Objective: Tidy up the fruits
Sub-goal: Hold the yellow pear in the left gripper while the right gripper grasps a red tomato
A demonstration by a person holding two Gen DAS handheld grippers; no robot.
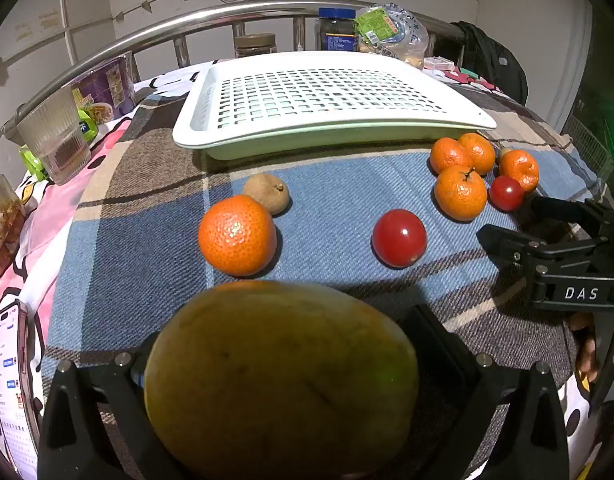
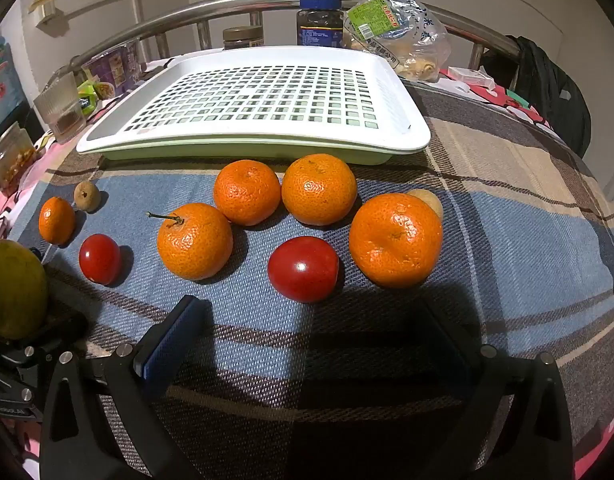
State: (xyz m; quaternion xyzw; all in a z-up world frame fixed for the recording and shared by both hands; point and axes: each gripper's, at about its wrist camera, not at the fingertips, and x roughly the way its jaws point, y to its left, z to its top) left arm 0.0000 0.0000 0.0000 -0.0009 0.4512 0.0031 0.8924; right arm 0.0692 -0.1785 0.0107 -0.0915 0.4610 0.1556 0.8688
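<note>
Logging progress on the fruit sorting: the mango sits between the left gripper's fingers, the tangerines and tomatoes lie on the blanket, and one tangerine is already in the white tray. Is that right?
Not quite. The white tray holds no fruit; the right wrist view shows its grid bare. All tangerines lie on the blanket. The rest stands.

White "DAS" lettering on the right claw (image 1: 507,220) – other labels, phone text too small to read
</note>
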